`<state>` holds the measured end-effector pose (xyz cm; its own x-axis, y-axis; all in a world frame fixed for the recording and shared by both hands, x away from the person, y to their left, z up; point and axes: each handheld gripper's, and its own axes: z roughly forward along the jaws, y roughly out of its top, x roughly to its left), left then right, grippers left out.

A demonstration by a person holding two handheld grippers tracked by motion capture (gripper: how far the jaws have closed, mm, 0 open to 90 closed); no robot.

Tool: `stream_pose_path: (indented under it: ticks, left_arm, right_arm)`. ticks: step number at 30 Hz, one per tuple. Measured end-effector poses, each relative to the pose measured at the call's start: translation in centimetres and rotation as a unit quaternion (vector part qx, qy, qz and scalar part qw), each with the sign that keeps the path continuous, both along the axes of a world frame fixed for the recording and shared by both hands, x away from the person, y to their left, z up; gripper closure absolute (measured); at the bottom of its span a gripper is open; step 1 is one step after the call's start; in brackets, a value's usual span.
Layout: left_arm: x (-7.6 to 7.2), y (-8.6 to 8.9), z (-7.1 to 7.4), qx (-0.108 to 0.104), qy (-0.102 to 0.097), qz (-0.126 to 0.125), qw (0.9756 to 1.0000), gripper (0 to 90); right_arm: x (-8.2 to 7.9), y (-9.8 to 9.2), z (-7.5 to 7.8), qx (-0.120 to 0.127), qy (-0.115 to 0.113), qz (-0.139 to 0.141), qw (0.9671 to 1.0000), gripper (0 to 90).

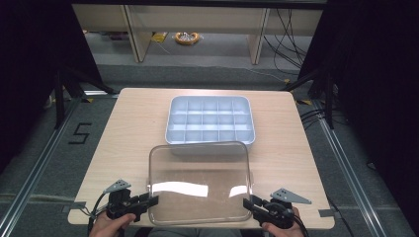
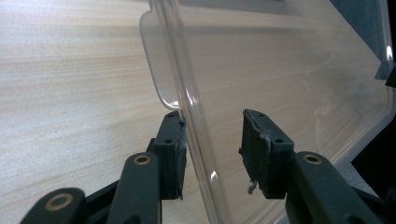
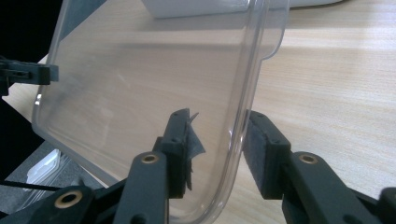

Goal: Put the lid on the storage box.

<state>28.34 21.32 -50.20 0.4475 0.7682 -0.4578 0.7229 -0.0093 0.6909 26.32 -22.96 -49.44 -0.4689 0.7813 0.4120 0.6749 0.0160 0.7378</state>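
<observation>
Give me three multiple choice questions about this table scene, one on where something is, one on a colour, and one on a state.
1. Where does the compartment tray sit relative to the clear lid?
A. Beyond it, farther from the person
B. To its left
C. Off the table, on the floor

2. What colour is the compartment tray?
A. Red
B. Black
C. Pale blue-grey

3. What is the state of the clear lid?
A. Lying untouched
B. Held at its left edge by the left claw and at its right edge by the right claw
C. Snapped onto the tray

Answers:
1 A, since the high view shows the tray at mid-table behind the lid.
2 C, as its walls and dividers look pale blue-grey.
3 B, because each gripper view shows the lid's rim between that claw's jaws.
</observation>
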Motion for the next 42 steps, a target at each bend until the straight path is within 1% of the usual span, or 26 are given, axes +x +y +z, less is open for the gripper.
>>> stream_pose_path:
  ticks: [4, 6, 7, 9, 10, 11, 12, 13, 15, 16, 18, 20, 22, 23, 25, 26, 28, 29, 30, 31, 32, 33, 38, 40, 41, 42]
  left_arm:
    - [0.2, -0.1, 0.5, -0.002, -0.013, -0.003, 0.9999, 58.6]
    - [0.3, -0.1, 0.7, 0.001, -0.018, -0.003, 0.9998, 58.7]
    - [0.4, -0.2, 0.9, 0.003, -0.023, -0.003, 0.9997, 58.7]
    - [0.4, -0.3, 1.1, 0.004, -0.027, 0.000, 0.9996, 58.7]
    - [0.7, -0.5, 1.4, 0.008, -0.037, -0.002, 0.9993, 58.7]
    - [0.9, -0.6, 1.5, 0.013, -0.041, -0.001, 0.9991, 58.7]
    - [0.9, -0.6, 1.5, 0.013, -0.041, -0.001, 0.9991, 58.7]
    - [1.2, -0.6, 1.6, 0.013, -0.042, -0.004, 0.9990, 58.7]
    - [1.8, -0.8, 1.8, 0.015, -0.041, -0.006, 0.9991, 58.5]
    - [2.1, -1.0, 1.9, 0.017, -0.041, -0.006, 0.9990, 58.4]
    - [2.8, -1.2, 2.2, 0.020, -0.044, -0.007, 0.9988, 58.2]
    - [3.6, -1.6, 2.5, 0.023, -0.049, -0.004, 0.9985, 58.0]
    - [3.9, -1.7, 2.6, 0.024, -0.049, -0.008, 0.9985, 57.6]
    - [4.5, -1.9, 2.9, 0.024, -0.052, -0.008, 0.9983, 57.5]
    - [4.8, -2.0, 3.1, 0.024, -0.054, -0.008, 0.9982, 57.4]
    - [5.5, -2.1, 3.5, 0.026, -0.058, -0.004, 0.9979, 57.5]
    - [5.8, -2.3, 3.7, 0.022, -0.061, -0.002, 0.9979, 57.4]
    - [6.2, -2.3, 4.0, 0.029, -0.065, -0.004, 0.9975, 57.4]
    - [6.5, -2.4, 4.2, 0.026, -0.069, 0.000, 0.9973, 57.5]
    - [6.9, -2.5, 4.5, 0.023, -0.069, 0.000, 0.9974, 57.5]
    - [7.3, -2.5, 4.8, 0.025, -0.072, -0.001, 0.9971, 57.5]
    - [7.6, -2.6, 5.0, 0.027, -0.076, 0.005, 0.9968, 57.5]
    - [9.3, -2.7, 6.1, 0.025, -0.084, 0.015, 0.9960, 57.7]
    - [10.2, -2.6, 6.5, 0.014, -0.084, 0.024, 0.9961, 57.6]
    - [10.5, -2.6, 6.5, 0.013, -0.084, 0.027, 0.9961, 57.5]
    - [10.5, -2.6, 6.5, 0.013, -0.084, 0.027, 0.9961, 57.5]
  right_arm:
    - [0.4, -0.2, -0.1, -0.012, -0.012, -0.005, 0.9998, 62.0]
    - [0.3, 0.0, 0.2, -0.003, 0.001, -0.011, 0.9999, 61.9]
    - [0.6, -0.3, 0.3, -0.007, -0.015, -0.001, 0.9999, 61.9]
    - [0.7, -0.2, 0.6, -0.010, -0.018, -0.003, 0.9998, 61.9]
    - [0.8, 0.0, 0.8, -0.010, -0.008, -0.017, 0.9998, 62.0]
    - [1.1, -0.3, 0.8, -0.016, -0.026, -0.008, 0.9995, 62.0]
    - [1.1, -0.3, 0.8, -0.016, -0.026, -0.008, 0.9995, 62.0]
    - [1.1, -0.2, 1.1, -0.014, -0.011, -0.019, 0.9997, 62.0]
    - [1.6, -0.3, 1.4, -0.007, -0.017, -0.021, 0.9996, 62.0]
    - [2.2, -0.6, 1.4, -0.018, -0.036, -0.020, 0.9990, 61.9]
    - [2.7, -0.6, 1.7, -0.019, -0.031, -0.028, 0.9989, 61.7]
    - [3.3, -0.8, 1.8, -0.021, -0.043, -0.024, 0.9985, 61.6]
    - [3.5, -0.9, 2.1, -0.019, -0.039, -0.028, 0.9987, 61.5]
    - [4.1, -1.0, 2.4, -0.020, -0.049, -0.028, 0.9982, 61.5]
    - [4.3, -0.9, 2.9, -0.015, -0.042, -0.040, 0.9982, 61.5]
    - [4.8, -1.1, 3.0, -0.023, -0.057, -0.032, 0.9976, 61.5]
    - [4.9, -1.1, 3.3, -0.027, -0.052, -0.039, 0.9975, 61.6]
    - [5.4, -1.1, 3.4, -0.028, -0.065, -0.037, 0.9968, 61.5]
    - [5.8, -1.1, 3.9, -0.023, -0.054, -0.045, 0.9973, 61.0]
    - [5.8, -1.1, 3.9, -0.023, -0.054, -0.045, 0.9973, 61.0]
    - [6.5, -1.2, 4.0, -0.023, -0.065, -0.041, 0.9968, 60.7]
    - [6.8, -1.2, 4.1, -0.030, -0.066, -0.044, 0.9964, 60.3]
    - [8.4, -0.9, 4.8, -0.020, -0.068, -0.053, 0.9961, 60.0]
    - [9.3, -0.8, 5.4, -0.019, -0.077, -0.055, 0.9953, 59.9]
    - [9.4, -0.5, 5.7, -0.015, -0.066, -0.063, 0.9957, 59.7]
    - [9.4, -0.5, 5.7, -0.015, -0.066, -0.063, 0.9957, 59.7]
